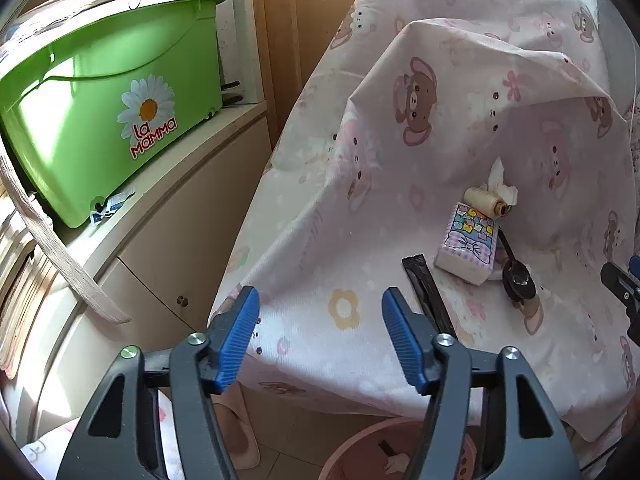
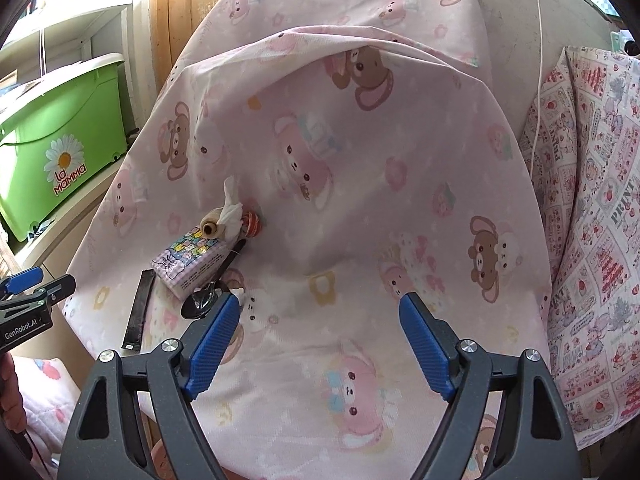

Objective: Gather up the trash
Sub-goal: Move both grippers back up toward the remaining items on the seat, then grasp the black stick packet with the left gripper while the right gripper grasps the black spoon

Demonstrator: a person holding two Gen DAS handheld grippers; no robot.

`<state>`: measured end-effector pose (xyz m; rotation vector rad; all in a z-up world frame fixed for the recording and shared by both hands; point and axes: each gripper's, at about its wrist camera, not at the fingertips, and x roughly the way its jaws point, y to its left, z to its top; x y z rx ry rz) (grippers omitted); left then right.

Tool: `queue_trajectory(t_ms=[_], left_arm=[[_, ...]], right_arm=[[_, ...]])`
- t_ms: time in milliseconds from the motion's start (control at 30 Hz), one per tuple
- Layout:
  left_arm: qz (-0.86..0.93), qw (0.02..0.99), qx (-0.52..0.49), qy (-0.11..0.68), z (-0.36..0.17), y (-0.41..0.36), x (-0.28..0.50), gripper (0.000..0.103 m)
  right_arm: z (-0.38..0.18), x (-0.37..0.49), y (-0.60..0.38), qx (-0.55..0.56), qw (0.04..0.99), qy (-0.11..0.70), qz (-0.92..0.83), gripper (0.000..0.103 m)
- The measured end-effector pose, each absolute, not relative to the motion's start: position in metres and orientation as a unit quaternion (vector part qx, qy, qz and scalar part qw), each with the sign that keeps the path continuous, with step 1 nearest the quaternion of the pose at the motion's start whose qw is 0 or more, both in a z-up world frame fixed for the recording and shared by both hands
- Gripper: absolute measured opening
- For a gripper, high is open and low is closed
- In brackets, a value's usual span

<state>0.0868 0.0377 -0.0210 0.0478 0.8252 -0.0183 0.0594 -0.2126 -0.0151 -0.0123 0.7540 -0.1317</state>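
Both tools, left tool [image 1: 320, 312] and right tool [image 2: 318, 318], hang spread, gripping nothing; black wrapper [image 1: 428, 296] lies beside tissue pack [image 1: 468, 246].

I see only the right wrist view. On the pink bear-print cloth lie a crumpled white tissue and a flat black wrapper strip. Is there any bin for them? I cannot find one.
Observer: Yes. The left wrist view shows a round pink plastic bin low down, below the near edge of the pink bear-print cloth.
Operator: Is something inside it?
Observer: A crumpled white scrap and a small dark piece lie inside.
Operator: Is the left gripper free? I see only its tip.
Observer: The left gripper is open with nothing between its fingers. It is above the cloth's edge, left of the flat black wrapper strip.
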Motion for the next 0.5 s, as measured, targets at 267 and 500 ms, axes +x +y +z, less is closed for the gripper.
queue_trajectory(t_ms=[267,500], left_arm=[[-0.004,0.914,0.005,0.405,-0.018,0.044,0.089,0.046],[-0.053,0.899,0.013,0.435,-0.033,0.028,0.088,0.046]], right_arm=[[-0.012,0.06,-0.211,0.0,0.93,0.363,-0.063,0.084],[-0.012,0.062,-0.214,0.019,0.929,0.364,-0.062,0.084]])
